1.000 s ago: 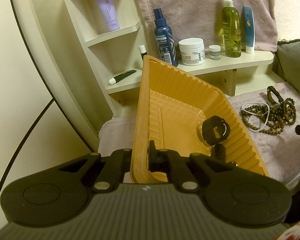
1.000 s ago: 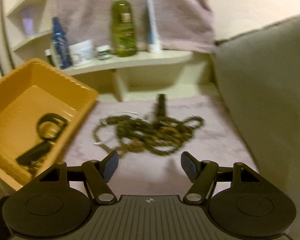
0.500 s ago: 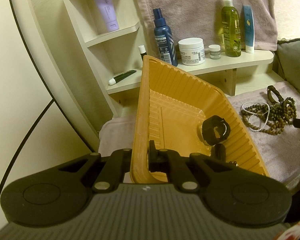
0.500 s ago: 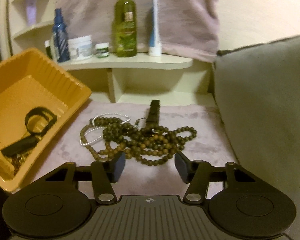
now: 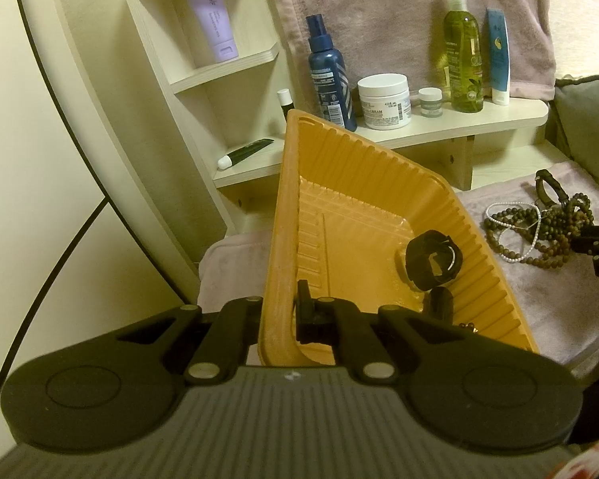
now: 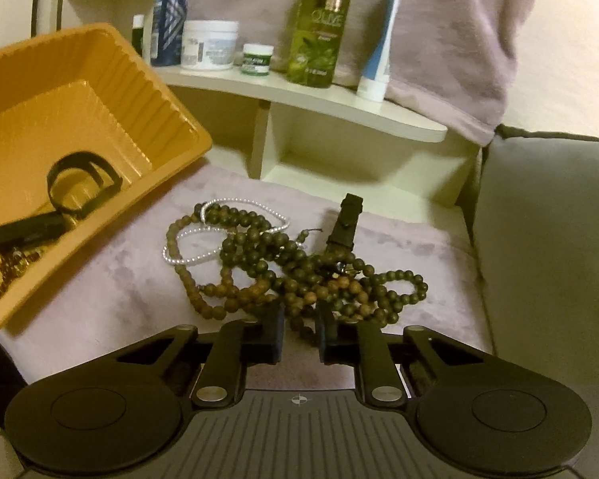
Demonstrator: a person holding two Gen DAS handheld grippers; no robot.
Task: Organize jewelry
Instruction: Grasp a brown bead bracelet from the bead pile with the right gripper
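Left gripper [image 5: 279, 319] is clamped on the orange tray's [image 5: 283, 215] near rim. Right gripper [image 6: 300, 329] is closing around strands at the 6 o'clock edge of the wooden bead necklaces [image 6: 291, 267] on the towel. Limp, tangled, likely snagging the pearl bracelet [image 6: 219, 231]; pinch several strands together.

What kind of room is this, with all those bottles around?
Probably a bedroom or dressing corner at home. A wooden shelf holds toiletries such as a green spray bottle and a cream jar, and a bead necklace pile lies on a soft purple cloth.
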